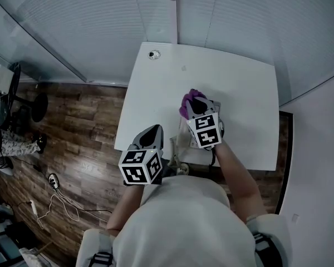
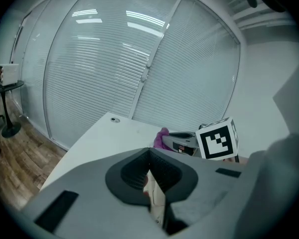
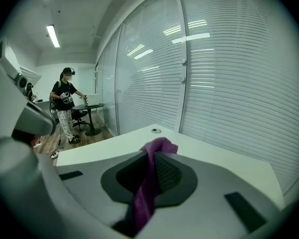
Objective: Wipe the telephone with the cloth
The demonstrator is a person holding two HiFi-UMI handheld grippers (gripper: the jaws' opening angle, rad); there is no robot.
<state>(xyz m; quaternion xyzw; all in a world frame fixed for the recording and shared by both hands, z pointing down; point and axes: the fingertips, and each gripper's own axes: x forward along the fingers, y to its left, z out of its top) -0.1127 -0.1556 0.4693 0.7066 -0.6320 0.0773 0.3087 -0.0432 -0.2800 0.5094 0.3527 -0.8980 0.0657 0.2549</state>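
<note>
Clenched on the purple cloth (image 3: pixel 148 183), the right gripper (image 1: pixel 197 107) hangs over the near half of the table (image 1: pixel 239 82). What seems to be the telephone (image 1: pixel 180 147) lies mostly hidden beneath it. The left gripper (image 1: pixel 153 131) is pressed shut at the table's near-left edge, with only an unidentifiable pale sliver in its seam. Wiping looks barely begun, with most of it left.
</note>
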